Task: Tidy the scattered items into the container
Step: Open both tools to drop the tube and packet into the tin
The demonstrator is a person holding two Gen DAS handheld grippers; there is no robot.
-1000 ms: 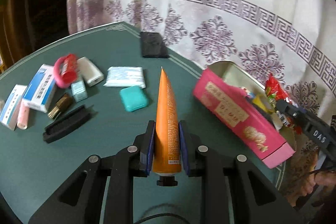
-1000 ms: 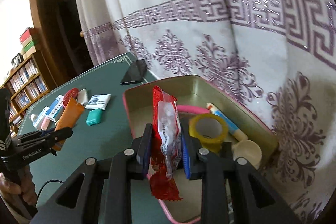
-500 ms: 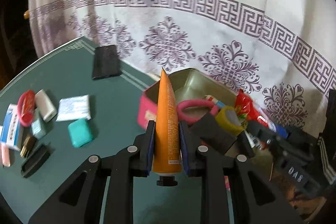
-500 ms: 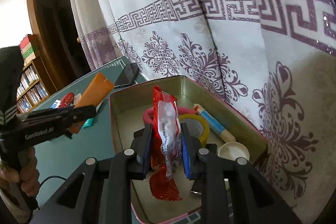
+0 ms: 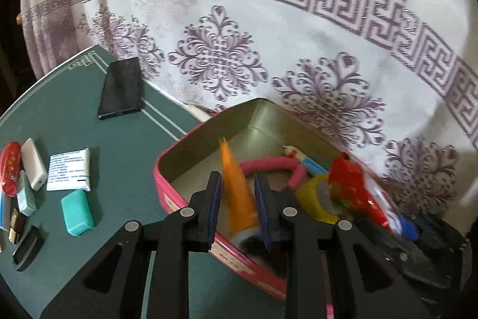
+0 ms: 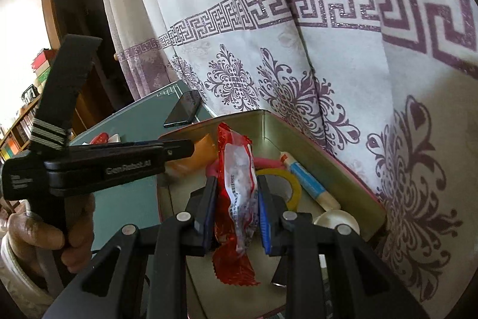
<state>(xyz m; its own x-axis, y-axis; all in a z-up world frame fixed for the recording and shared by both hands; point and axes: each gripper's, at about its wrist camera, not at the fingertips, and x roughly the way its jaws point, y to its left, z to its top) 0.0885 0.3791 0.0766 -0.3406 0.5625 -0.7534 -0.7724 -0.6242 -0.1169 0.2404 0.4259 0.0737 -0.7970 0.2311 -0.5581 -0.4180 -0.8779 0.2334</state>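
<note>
My left gripper point(image 5: 237, 199) is over the near wall of the pink tin point(image 5: 191, 136), and the orange tube point(image 5: 236, 187) between its fingers is blurred and tilted, its cap low inside the tin. My right gripper point(image 6: 236, 199) is shut on a red snack packet point(image 6: 237, 175) and holds it above the tin point(image 6: 328, 157). Inside the tin lie a pink hair band point(image 5: 269, 165), a yellow tape roll point(image 5: 316, 196) and a blue-and-white stick point(image 6: 307, 181). The left gripper shows in the right wrist view point(image 6: 179, 150).
On the green table point(image 5: 119, 145) to the left lie a black phone point(image 5: 121, 88), a white tissue pack point(image 5: 68, 169), a teal case point(image 5: 77, 211), a red case point(image 5: 10, 172), a white box point(image 5: 34, 163) and small dark items. A patterned curtain point(image 5: 269, 35) hangs behind.
My left gripper moved right over the tin, and the orange tube now slants and blurs between wider-set fingers. My right gripper kept the red packet above the tin.
</note>
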